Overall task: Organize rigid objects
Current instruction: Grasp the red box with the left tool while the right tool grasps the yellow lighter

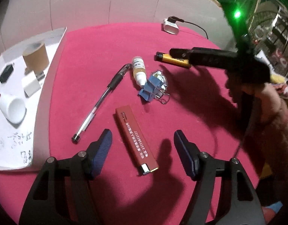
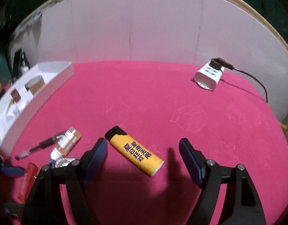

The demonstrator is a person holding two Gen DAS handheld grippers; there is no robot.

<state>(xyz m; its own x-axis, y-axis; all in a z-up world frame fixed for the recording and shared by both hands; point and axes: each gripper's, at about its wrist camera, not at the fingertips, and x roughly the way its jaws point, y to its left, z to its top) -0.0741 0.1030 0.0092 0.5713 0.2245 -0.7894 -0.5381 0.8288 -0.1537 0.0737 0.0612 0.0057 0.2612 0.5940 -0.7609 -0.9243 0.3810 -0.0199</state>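
A red lighter [image 1: 136, 140] lies on the pink cloth between the fingers of my open left gripper [image 1: 143, 137]. Beyond it lie a pen [image 1: 101, 101], a small dropper bottle [image 1: 138, 70] and blue binder clips [image 1: 150, 90]. A yellow lighter [image 2: 134, 152] lies between the fingers of my open right gripper [image 2: 144, 148]; it also shows in the left wrist view [image 1: 174, 60], partly under the right gripper [image 1: 183, 53]. The red lighter [image 2: 27, 181], bottle [image 2: 67, 143] and pen [image 2: 39, 146] show at the left of the right wrist view.
A white tray [image 1: 50, 60] at the left holds a tape roll [image 1: 36, 56], a white cup [image 1: 13, 110] and small boxes; it also shows in the right wrist view [image 2: 41, 101]. A white power strip [image 2: 208, 75] with a black plug sits at the far right. A white wall panel stands behind.
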